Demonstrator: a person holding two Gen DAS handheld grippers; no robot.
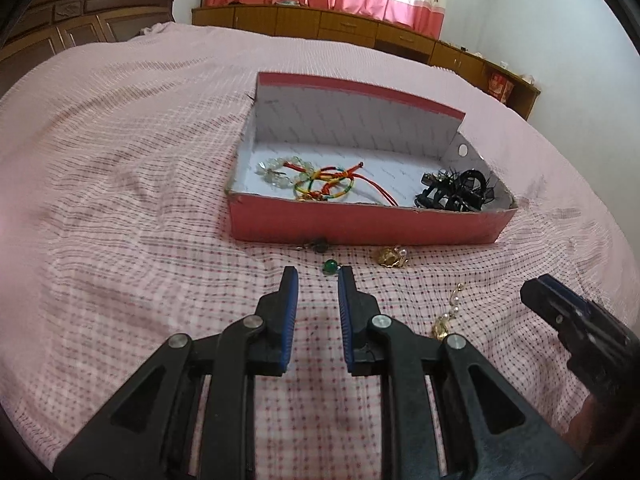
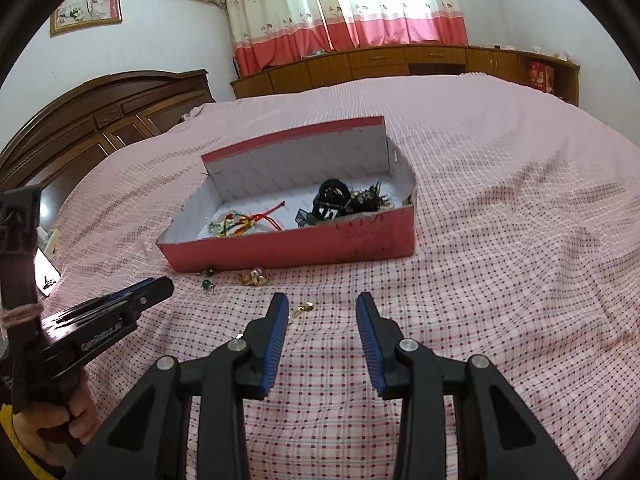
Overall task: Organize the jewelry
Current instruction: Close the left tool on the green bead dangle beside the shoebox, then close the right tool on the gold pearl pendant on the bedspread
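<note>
Blue-padded fingers of the left tool [image 1: 318,274] fill the lower half of the left wrist view, slightly parted and grasping nothing, tips just short of a green bead [image 1: 330,267] on the bed [image 1: 120,200]. Past it, at centre frame, stands the red box [image 1: 360,224], with bracelets [image 1: 316,182] at its left end and black clips [image 1: 456,188] at its right. A gold piece [image 1: 390,258] lies right of the bead, a dangling earring [image 1: 448,312] lower right, a dark item against the box front. The right tool shows at the right edge.

From the right wrist view, the right tool [image 2: 322,300] is released and empty; the earring [image 2: 304,308] lies just beside its left finger. To pick well, each tool should probably straddle one small piece and close low against the bedspread without pinching cloth. Only this view shows a hand [image 2: 52,428] gripping the left tool at lower left; only the left view shows the earring's full length.
</note>
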